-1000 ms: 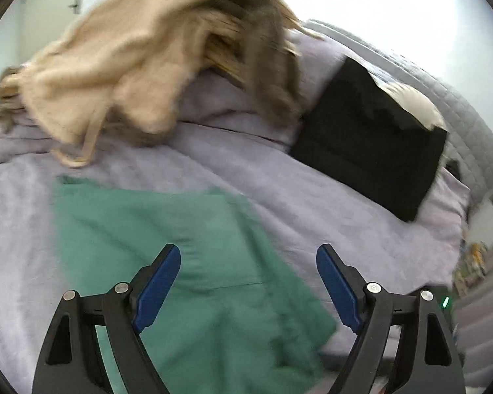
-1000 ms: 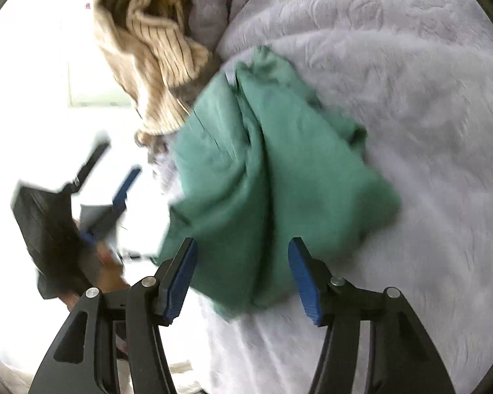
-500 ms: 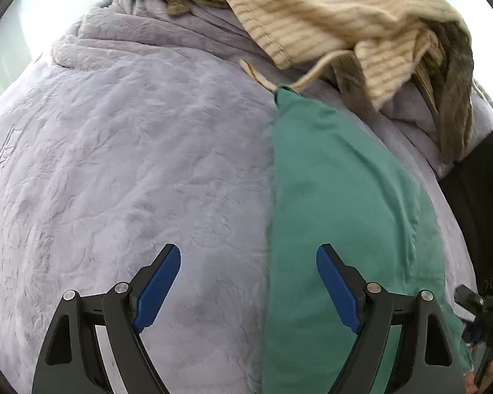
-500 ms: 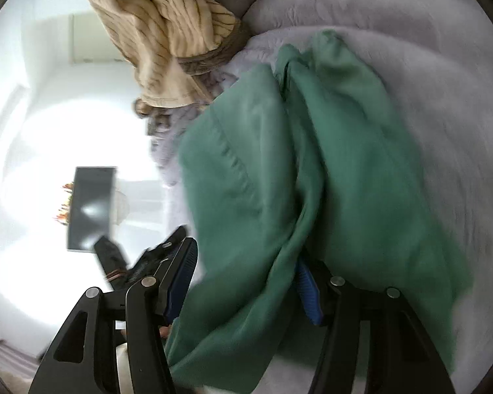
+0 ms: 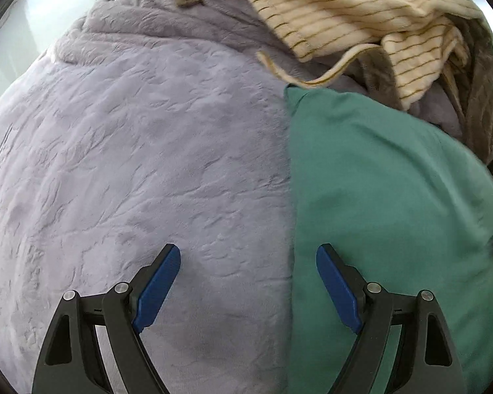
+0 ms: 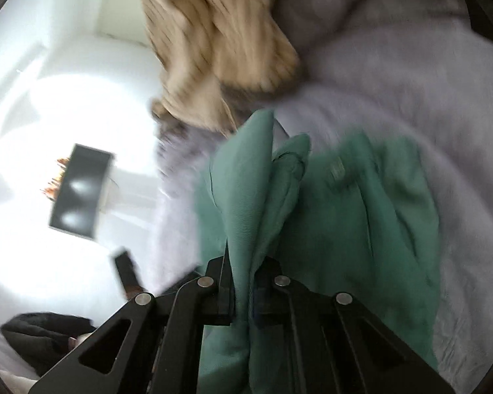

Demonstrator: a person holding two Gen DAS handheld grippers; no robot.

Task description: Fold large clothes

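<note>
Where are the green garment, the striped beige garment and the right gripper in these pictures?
green garment [image 5: 394,197]: left wrist view, flat middle of the cloth.
striped beige garment [image 5: 345,10]: left wrist view, striped upper surface.
right gripper [image 6: 245,290]: right wrist view, between fingertips clamping green cloth.

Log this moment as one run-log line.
left hand-held gripper: open, over lavender blanket | right hand-held gripper: shut on green garment | striped beige garment: piled beyond | fold: not yet done
</note>
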